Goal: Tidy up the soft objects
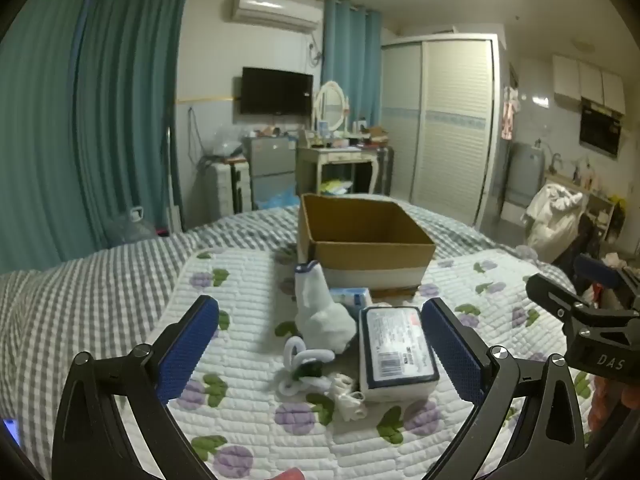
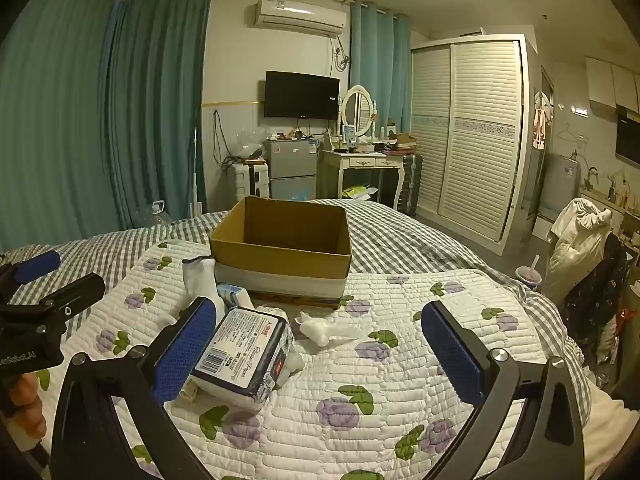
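An open cardboard box [image 1: 372,248] [image 2: 280,256] stands on a flowered quilt on the bed. In front of it lie soft items: a white sock [image 1: 320,312] [image 2: 200,280], a wrapped tissue pack [image 1: 396,348] [image 2: 244,356], a small blue-white packet [image 1: 354,296] [image 2: 234,294], a white ring toy [image 1: 304,360], small rolled white cloths [image 1: 348,396] and a crumpled white cloth [image 2: 324,330]. My left gripper [image 1: 320,356] hovers open over the sock and tissue pack, holding nothing. My right gripper [image 2: 320,356] is open too, its left finger beside the tissue pack.
The flowered quilt [image 1: 248,280] [image 2: 400,380] lies over a grey checked bedspread [image 1: 80,280]. Beyond the bed are teal curtains, a small fridge [image 2: 292,168], a dressing table [image 2: 368,164] and a white wardrobe [image 2: 468,132]. A chair with clothes [image 2: 580,248] stands at right.
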`<state>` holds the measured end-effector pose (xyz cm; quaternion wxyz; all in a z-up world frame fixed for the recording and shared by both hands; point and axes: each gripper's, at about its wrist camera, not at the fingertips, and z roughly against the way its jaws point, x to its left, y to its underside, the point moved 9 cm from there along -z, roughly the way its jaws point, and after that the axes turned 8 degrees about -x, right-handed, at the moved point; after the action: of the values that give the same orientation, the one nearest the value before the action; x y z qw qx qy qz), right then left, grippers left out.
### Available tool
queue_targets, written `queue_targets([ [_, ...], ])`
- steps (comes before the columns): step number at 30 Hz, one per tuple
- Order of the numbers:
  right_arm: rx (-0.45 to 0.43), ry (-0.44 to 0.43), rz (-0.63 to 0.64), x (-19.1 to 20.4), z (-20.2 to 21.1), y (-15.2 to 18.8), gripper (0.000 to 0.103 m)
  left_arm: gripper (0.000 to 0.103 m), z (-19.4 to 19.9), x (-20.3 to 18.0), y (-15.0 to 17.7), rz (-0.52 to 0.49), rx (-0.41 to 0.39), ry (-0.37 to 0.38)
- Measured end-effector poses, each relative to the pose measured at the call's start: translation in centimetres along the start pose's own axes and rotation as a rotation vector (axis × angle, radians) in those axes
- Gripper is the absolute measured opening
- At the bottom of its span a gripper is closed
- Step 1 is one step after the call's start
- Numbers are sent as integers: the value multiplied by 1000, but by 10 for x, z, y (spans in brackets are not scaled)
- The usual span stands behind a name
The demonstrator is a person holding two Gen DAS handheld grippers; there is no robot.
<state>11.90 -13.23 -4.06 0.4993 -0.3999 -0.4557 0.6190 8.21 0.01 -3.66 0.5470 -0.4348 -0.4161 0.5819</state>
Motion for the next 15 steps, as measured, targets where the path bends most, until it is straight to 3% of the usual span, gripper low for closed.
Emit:
queue_targets([
  [15, -7, 2, 6, 0, -1, 0, 103, 103, 4, -1, 0, 4, -2, -2],
])
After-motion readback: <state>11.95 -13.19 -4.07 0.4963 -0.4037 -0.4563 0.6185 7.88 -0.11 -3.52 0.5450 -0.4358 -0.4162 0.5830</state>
